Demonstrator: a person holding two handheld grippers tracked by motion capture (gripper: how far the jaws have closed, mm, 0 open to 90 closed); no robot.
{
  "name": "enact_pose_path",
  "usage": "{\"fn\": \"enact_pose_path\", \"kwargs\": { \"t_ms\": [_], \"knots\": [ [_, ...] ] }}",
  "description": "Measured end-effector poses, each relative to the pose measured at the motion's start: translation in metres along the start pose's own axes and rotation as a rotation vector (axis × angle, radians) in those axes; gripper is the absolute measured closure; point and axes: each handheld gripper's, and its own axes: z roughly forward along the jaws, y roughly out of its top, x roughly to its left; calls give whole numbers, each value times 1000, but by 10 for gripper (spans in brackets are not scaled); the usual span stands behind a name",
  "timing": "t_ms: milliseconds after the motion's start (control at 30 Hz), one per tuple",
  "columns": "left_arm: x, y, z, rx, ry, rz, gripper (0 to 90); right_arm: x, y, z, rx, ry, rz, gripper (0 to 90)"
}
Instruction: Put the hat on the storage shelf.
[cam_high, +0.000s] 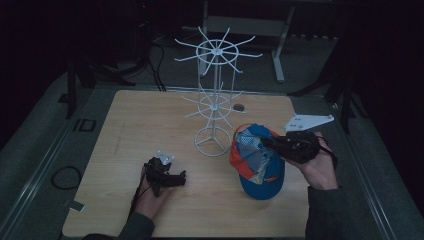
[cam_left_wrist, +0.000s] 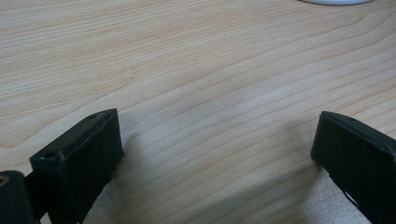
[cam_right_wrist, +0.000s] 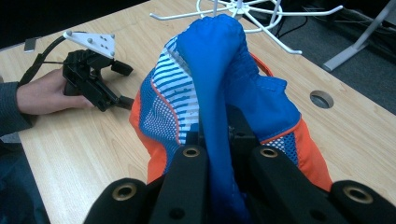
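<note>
Right gripper (cam_right_wrist: 219, 140) has its fingers clamped on the blue cap (cam_high: 260, 162); left gripper (cam_left_wrist: 215, 154) rests on the surface (cam_high: 150, 120), fingers spread wide, holding nothing.

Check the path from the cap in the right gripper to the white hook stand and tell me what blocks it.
Nothing visible blocks it. The right gripper is shut on the cap, just right of the white hook stand, with bare table between them. The left gripper rests open on the stand's other side.

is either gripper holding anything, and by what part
The right gripper is clamped on a fold of the blue cloth of the cap, lifting it. The left gripper holds nothing; its jaws stand open over the table.
</note>
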Motion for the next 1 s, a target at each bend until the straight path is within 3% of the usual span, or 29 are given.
{"fn": "enact_pose_path", "kwargs": {
  "t_ms": [1000],
  "knots": [
    [0,0,0,0,0,0,24,-4,12,-11,-5,-27,-26,876]
  ]
}}
